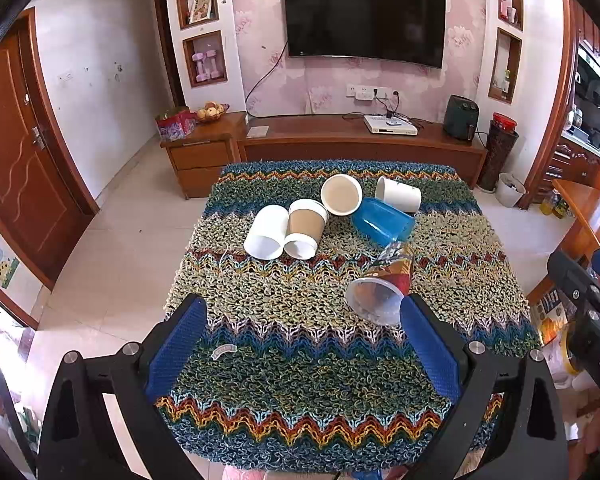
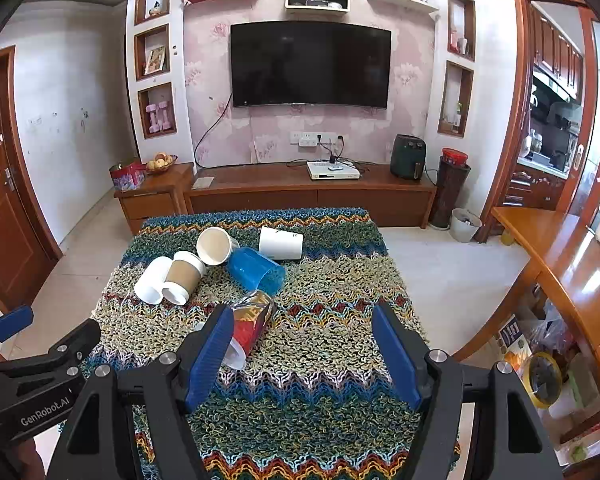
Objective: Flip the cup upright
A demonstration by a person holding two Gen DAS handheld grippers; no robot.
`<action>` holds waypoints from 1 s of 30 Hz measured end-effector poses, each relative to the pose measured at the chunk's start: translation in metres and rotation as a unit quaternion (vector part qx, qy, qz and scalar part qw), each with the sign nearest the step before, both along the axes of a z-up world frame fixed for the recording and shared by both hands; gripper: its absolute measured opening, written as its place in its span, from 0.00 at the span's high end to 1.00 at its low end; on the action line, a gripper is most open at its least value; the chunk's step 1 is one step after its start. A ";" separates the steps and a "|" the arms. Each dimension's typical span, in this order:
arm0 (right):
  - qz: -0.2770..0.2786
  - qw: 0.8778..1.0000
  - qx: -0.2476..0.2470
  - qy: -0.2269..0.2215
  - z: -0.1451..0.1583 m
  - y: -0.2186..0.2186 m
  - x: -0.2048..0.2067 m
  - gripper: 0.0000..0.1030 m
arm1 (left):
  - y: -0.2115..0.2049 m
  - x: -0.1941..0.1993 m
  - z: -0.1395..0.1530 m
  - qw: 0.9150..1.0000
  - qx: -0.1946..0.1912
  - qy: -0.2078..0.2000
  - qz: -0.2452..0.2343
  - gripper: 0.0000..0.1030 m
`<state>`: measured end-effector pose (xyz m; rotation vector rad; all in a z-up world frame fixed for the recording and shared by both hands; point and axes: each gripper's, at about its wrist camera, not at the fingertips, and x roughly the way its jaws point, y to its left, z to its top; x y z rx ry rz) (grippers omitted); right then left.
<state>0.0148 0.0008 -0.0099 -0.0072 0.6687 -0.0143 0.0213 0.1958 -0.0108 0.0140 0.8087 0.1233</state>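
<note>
Lying on their sides on the knitted zigzag cloth (image 1: 300,380) over the surface: six cups, none upright. Far group: white cup (image 1: 265,232) touching brown sleeved cup (image 1: 306,229), then a cream-lined cup (image 1: 341,194), blue plastic cup (image 1: 383,222) & another white cup (image 1: 398,194). Nearest is the shiny patterned cup (image 1: 382,288), mouth toward the cameras. Left hand-held gripper (image 1: 302,354) hovers w/ jaws wide apart, holding nothing; its right pad (image 1: 430,354) sits just beside the patterned cup's rim. Right hand-held gripper (image 2: 304,360) also spread wide, empty; its left pad (image 2: 210,358) overlaps that cup (image 2: 252,326) in view, contact can't be told
</note>
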 end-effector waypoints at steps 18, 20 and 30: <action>0.007 1.000 -0.021 -0.003 -0.004 0.000 0.019 0.30 | 0.001 0.019 -0.010 1.000 -0.002 0.019 0.003 0.05; 0.008 1.000 -0.024 -0.002 -0.006 0.000 0.021 0.30 | 0.001 0.022 -0.013 1.000 -0.002 0.023 0.004 0.05; 0.011 0.999 -0.034 0.011 -0.021 -0.001 0.036 0.30 | 0.001 0.039 -0.031 0.999 0.001 0.044 0.012 0.05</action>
